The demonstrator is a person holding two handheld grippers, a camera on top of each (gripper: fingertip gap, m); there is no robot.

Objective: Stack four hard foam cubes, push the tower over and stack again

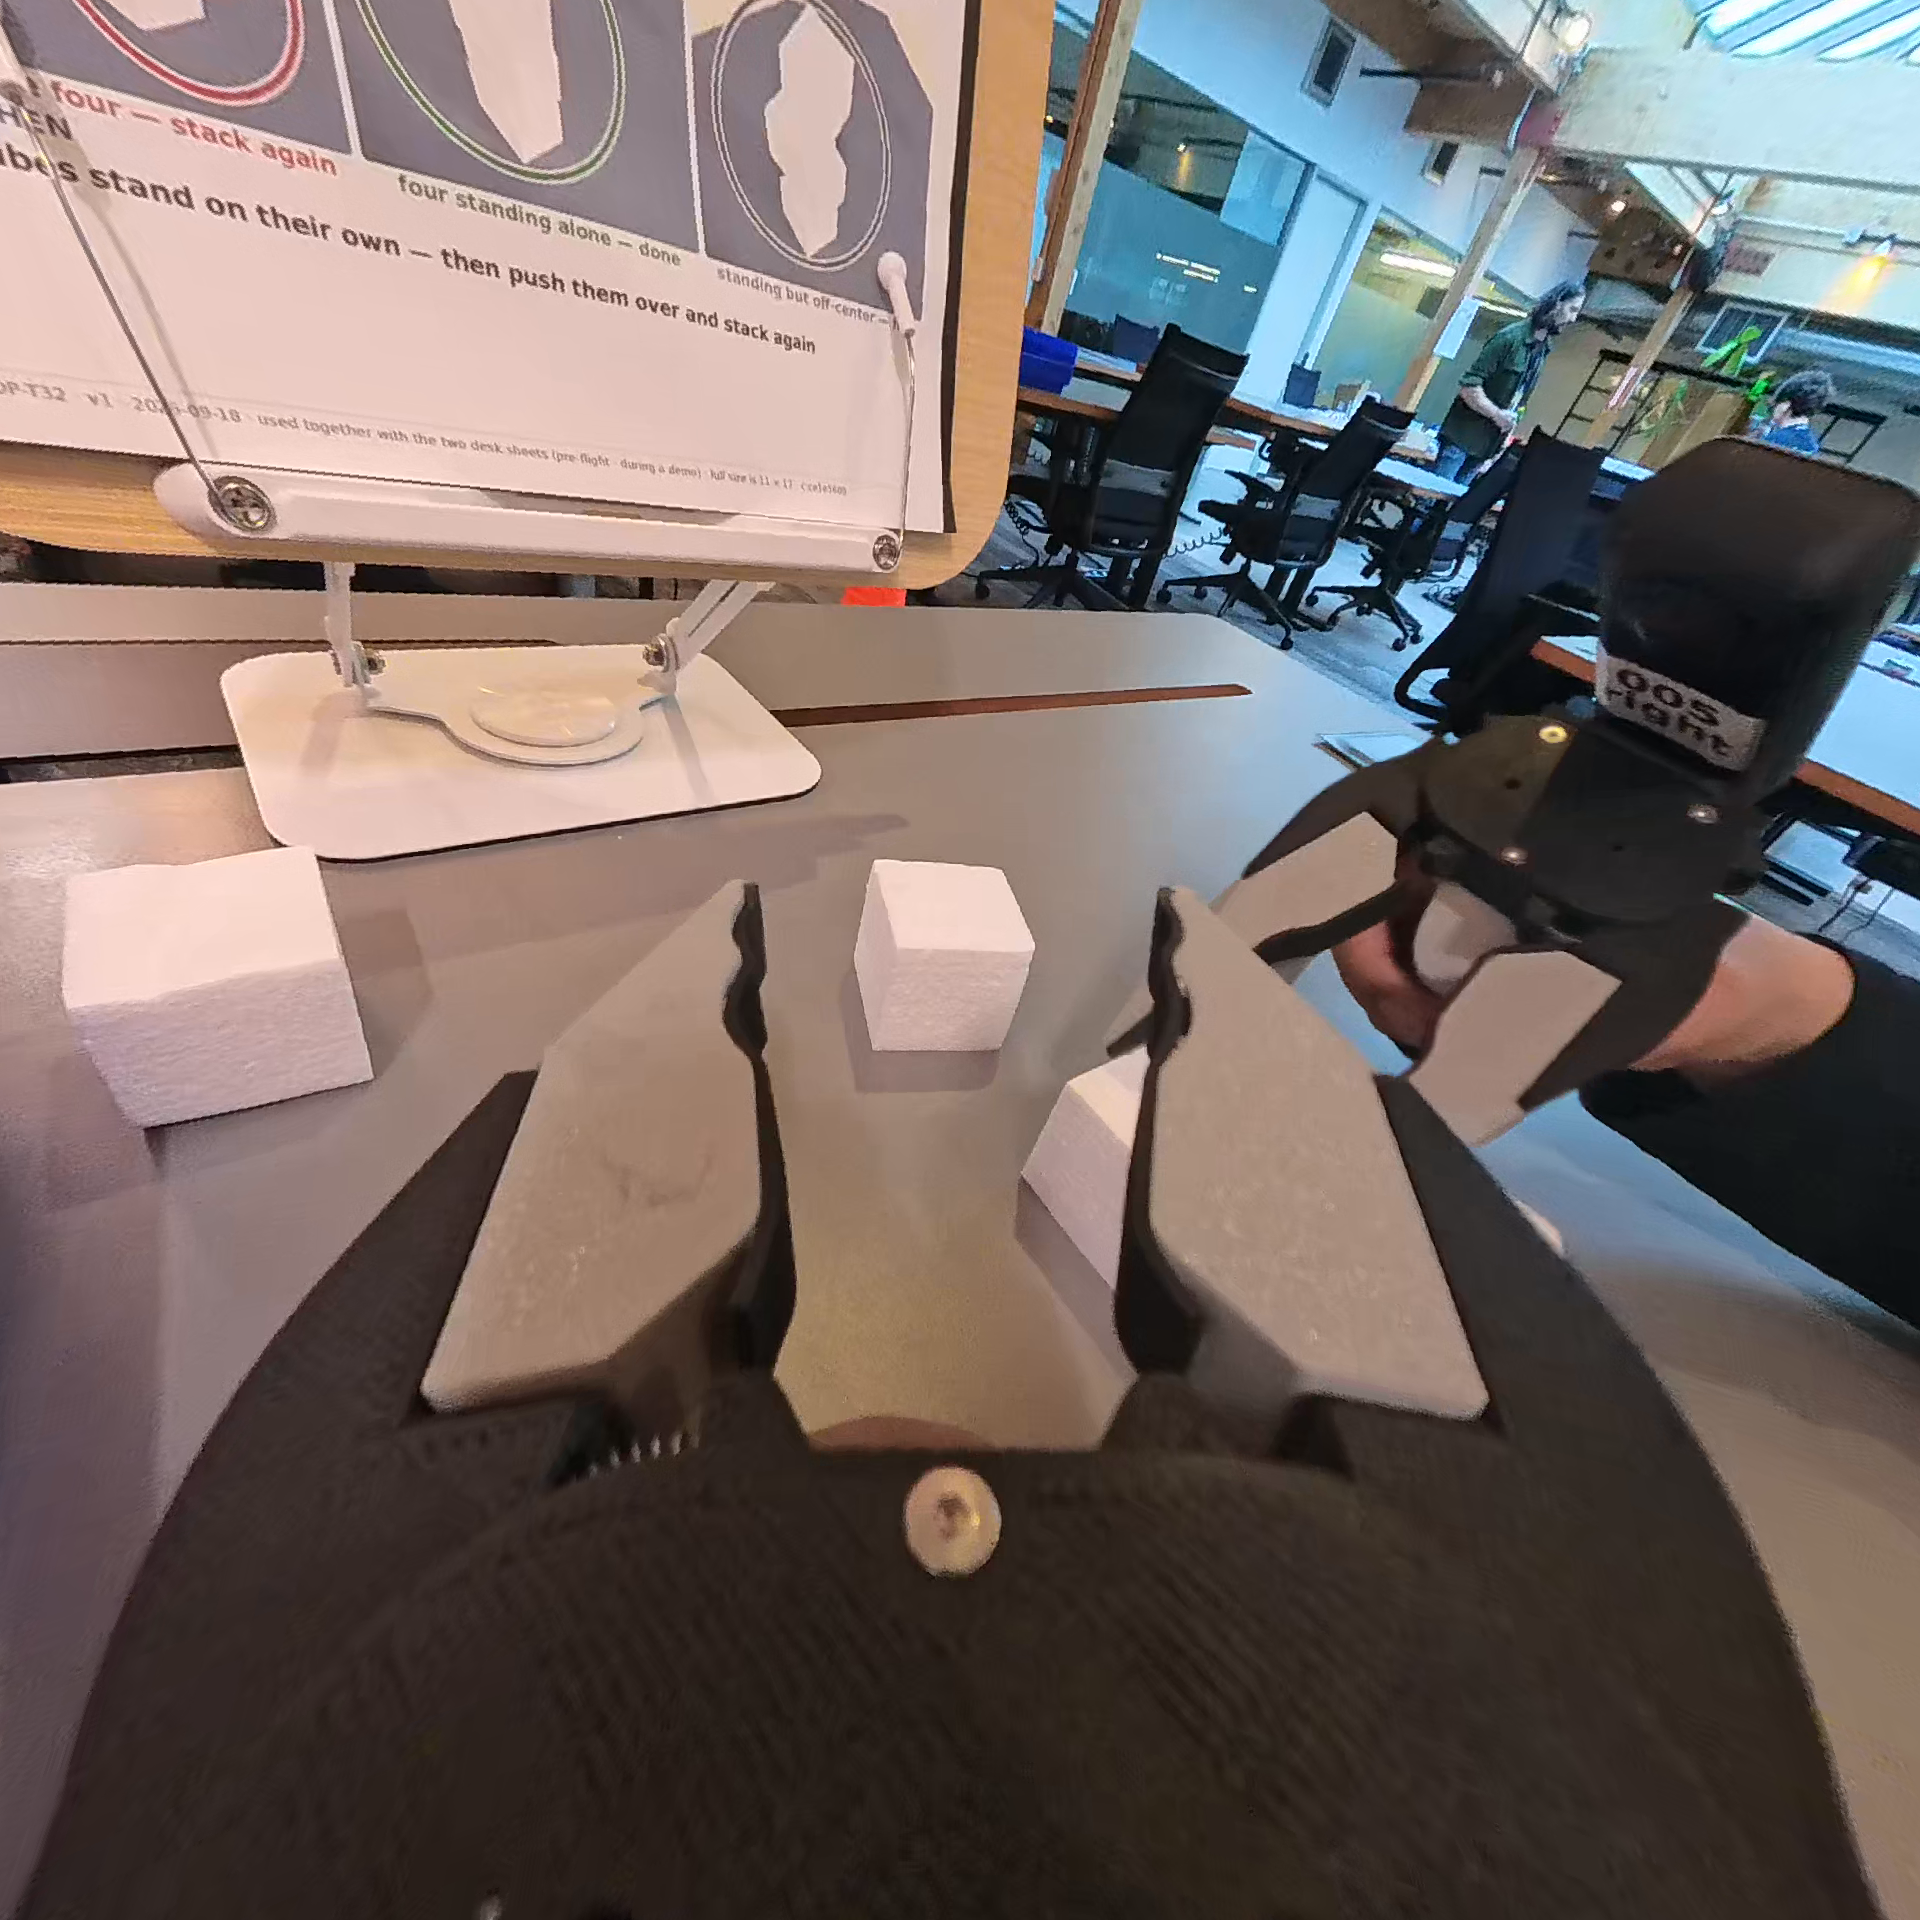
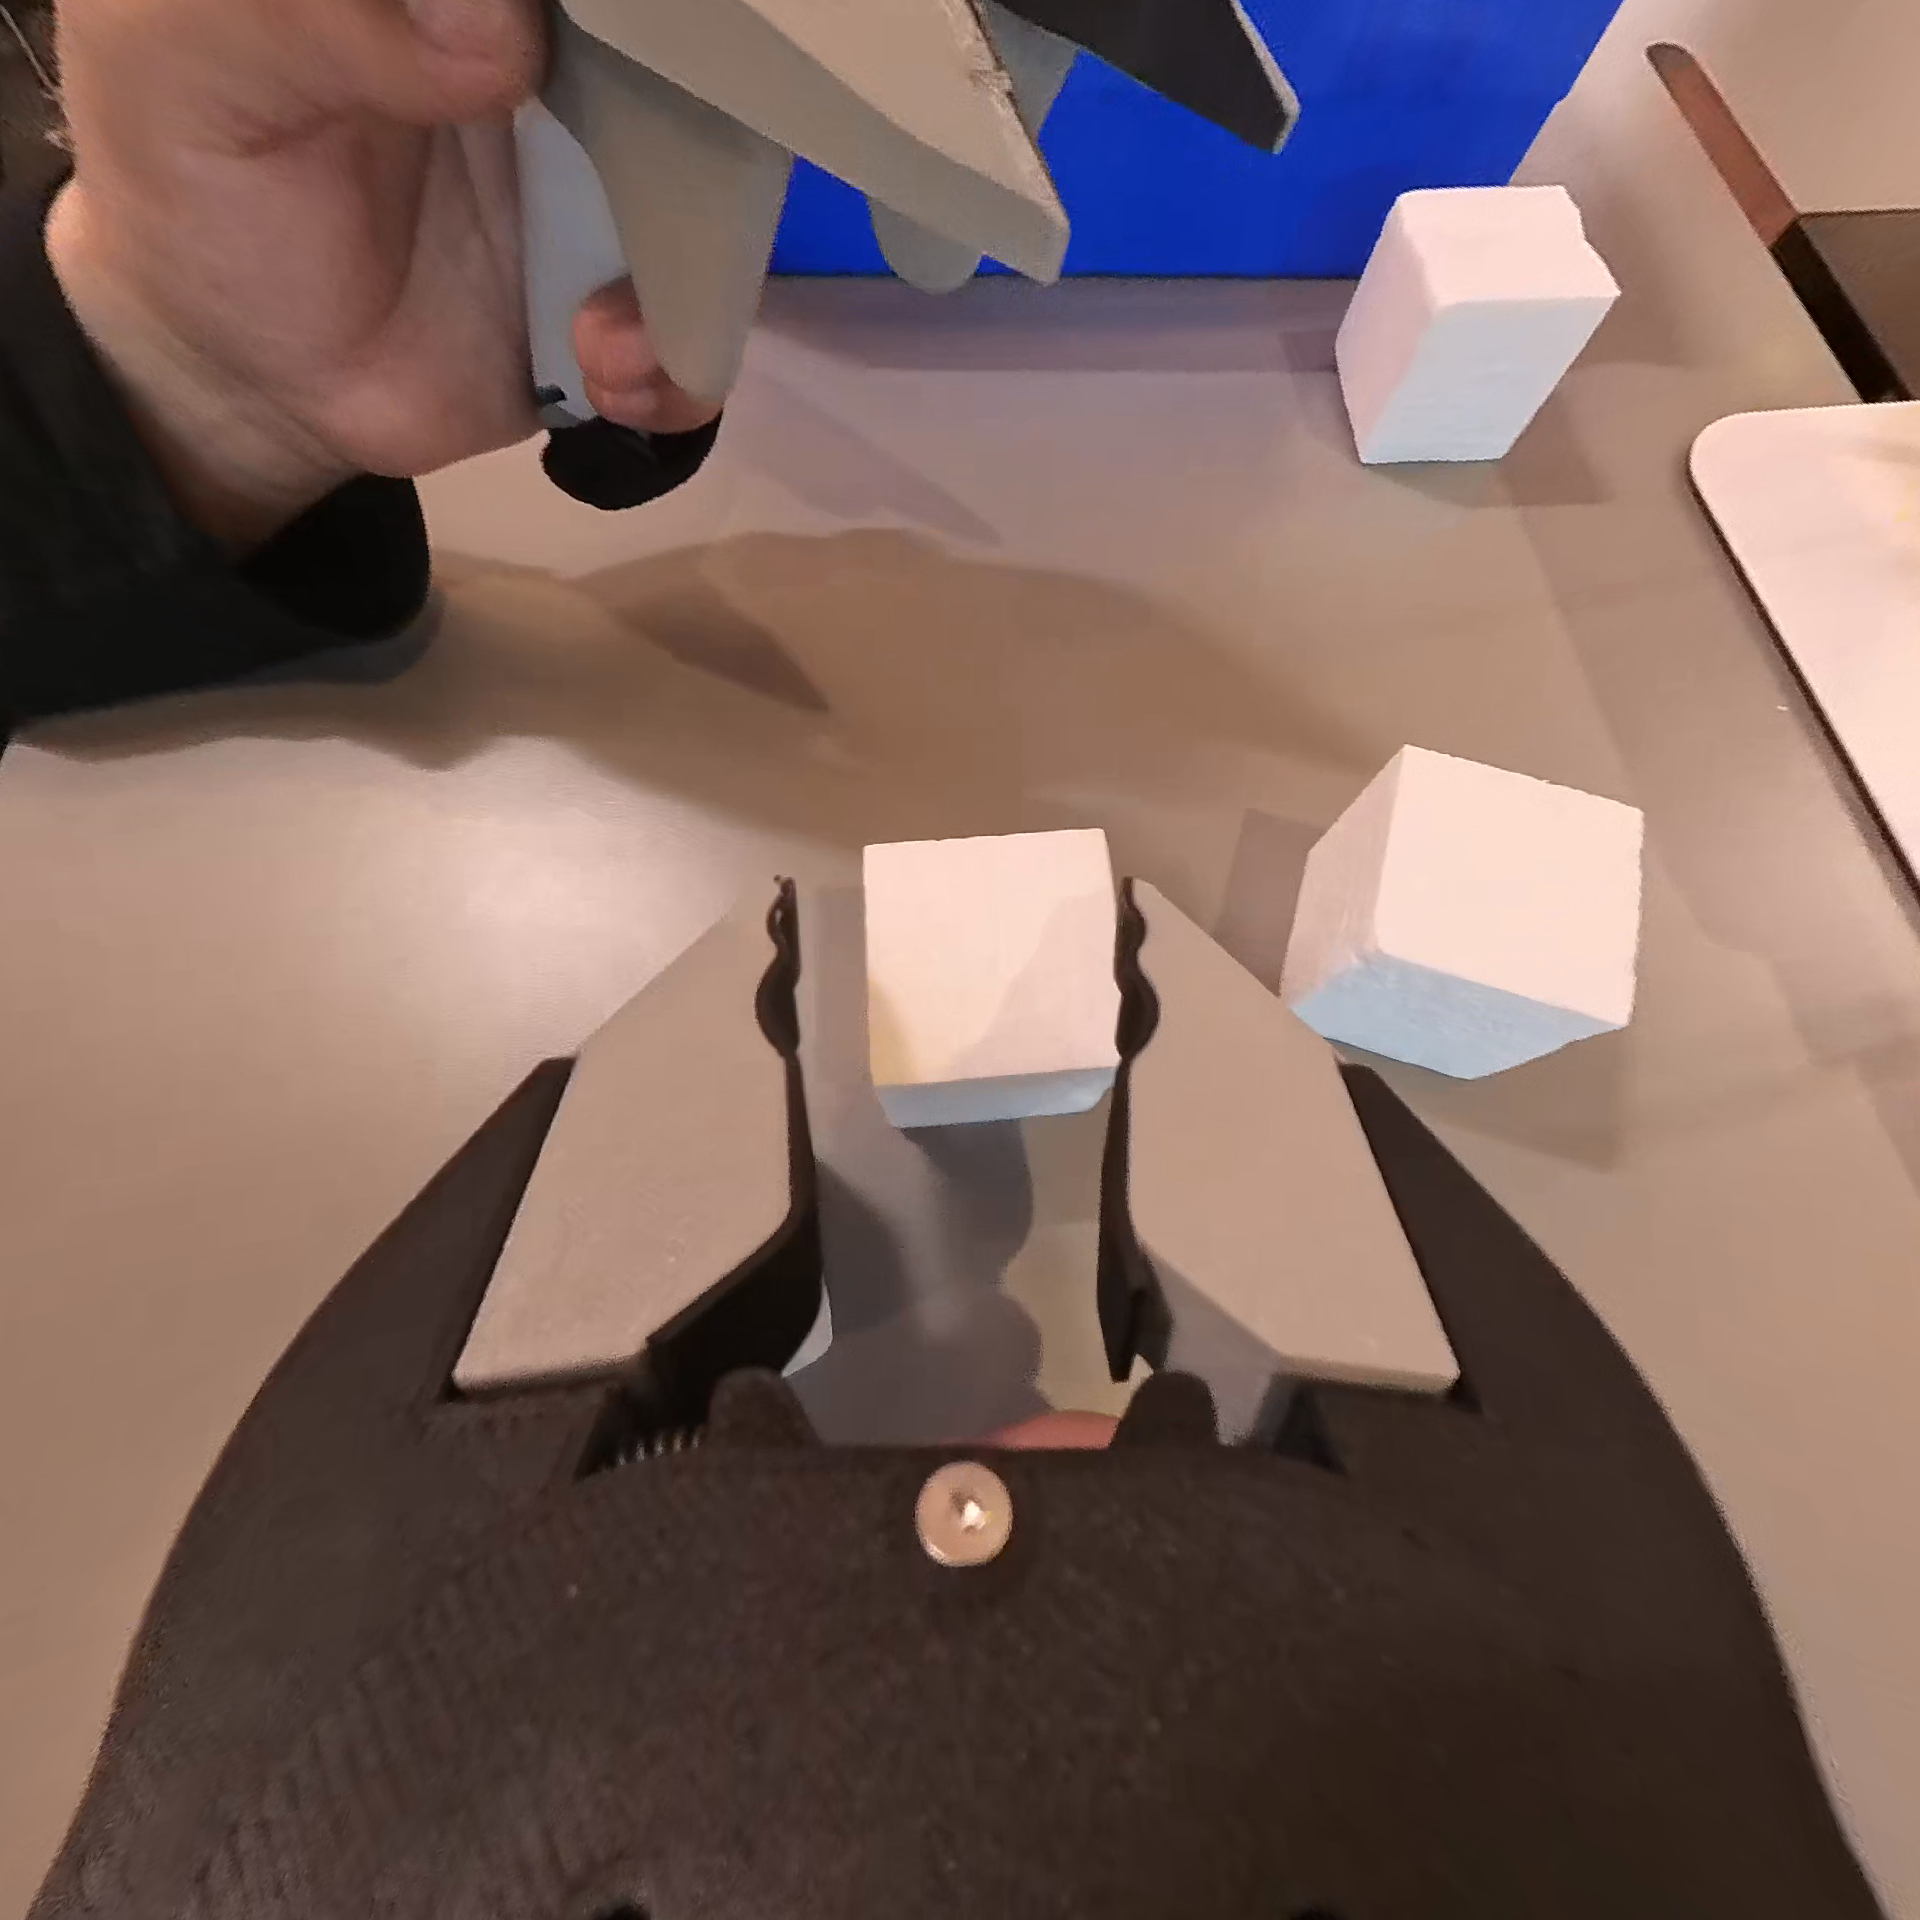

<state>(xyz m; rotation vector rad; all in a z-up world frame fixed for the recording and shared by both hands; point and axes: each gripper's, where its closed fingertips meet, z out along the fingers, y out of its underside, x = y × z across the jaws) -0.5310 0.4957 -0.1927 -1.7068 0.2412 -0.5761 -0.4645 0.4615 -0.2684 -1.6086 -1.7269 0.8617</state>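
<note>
Three white foam cubes show on the grey table (image 2: 416, 935). My right gripper (image 2: 956, 904) is open and straddles one cube (image 2: 987, 966); its right finger touches the cube, and a gap remains at the left finger. A second cube (image 2: 1465, 914) sits turned just to the right, and a third (image 2: 1475, 332) lies farther off. My left gripper (image 1: 956, 914) is open and empty, above the table, facing the second cube (image 1: 940, 956). The third cube (image 1: 213, 982) is at its left. The straddled cube (image 1: 1075, 1164) is partly hidden behind my left gripper's right finger. The right gripper (image 1: 1306, 1088) shows at the right.
A document stand with a white base (image 1: 520, 748) and a printed sheet (image 1: 468, 260) stands at the back of the table; the base edge also shows in the right wrist view (image 2: 1818, 623). The left gripper (image 2: 1164, 177) hangs above. Office chairs (image 1: 1164, 468) and people lie beyond the table. Some 11 cm of space lies between my two pairs of fingers.
</note>
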